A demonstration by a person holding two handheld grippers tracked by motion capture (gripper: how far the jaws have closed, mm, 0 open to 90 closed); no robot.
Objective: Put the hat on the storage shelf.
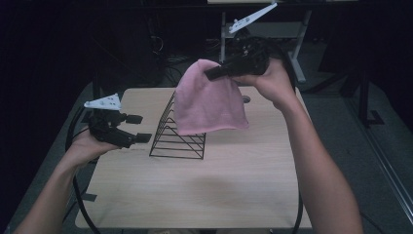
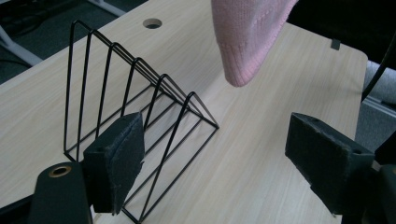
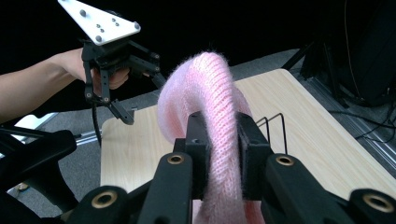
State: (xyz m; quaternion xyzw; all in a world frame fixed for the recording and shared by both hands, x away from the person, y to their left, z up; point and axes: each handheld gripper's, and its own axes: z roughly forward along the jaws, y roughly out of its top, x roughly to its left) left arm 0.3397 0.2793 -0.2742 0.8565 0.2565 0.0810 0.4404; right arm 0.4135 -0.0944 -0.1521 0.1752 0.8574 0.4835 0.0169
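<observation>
We are holding the pink hat point(image 1: 209, 100) pinched in the right gripper point(image 1: 214, 73) above the wire rack point(image 1: 178, 134) (not yet placed); left gripper point(image 1: 139, 128) is waiting with jaws apart.

So the table point(image 1: 234, 190) is a light wood-grain top, pretty much rectangular with rounded corners, and there's a round cable hole point(image 2: 152, 23) cut into it near the far edge. Sitting directly on it is a black wire rack point(image 1: 178, 131), the triangular kind with a row of sloped dividers, standing upright a bit left of the middle toward the back. The near half of the tabletop is just bare wood. Grey floor point(image 1: 341, 112) shows around the table's sides.
</observation>
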